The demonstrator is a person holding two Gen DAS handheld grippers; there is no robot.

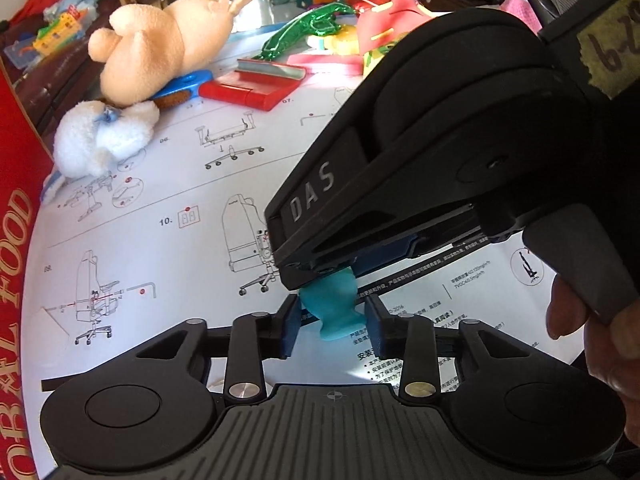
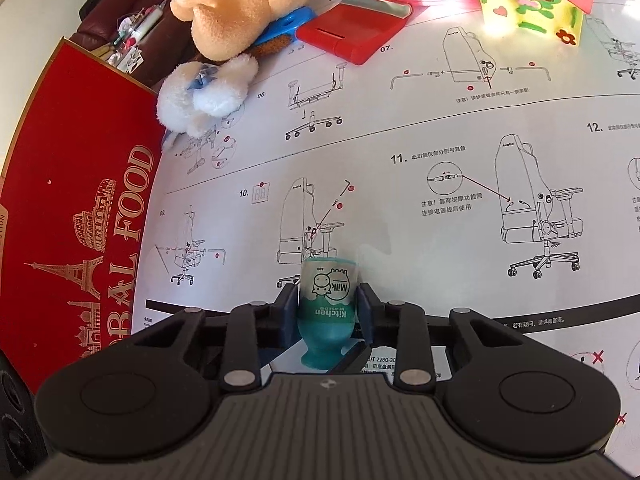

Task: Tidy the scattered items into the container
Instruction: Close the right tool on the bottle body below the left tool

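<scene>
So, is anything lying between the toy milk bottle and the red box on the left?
Nothing visible does. The milk bottle sits between the right gripper's pads, and only bare instruction sheet lies between it and the red box. The white plush rests by the box's edge, off that line.

I am seeing the right gripper (image 1: 320,270) hiding the upper part of the teal toy bottle (image 1: 334,312). The red box (image 2: 80,208) is running off the left edge, and background shelves are blurring beyond reading.
</scene>
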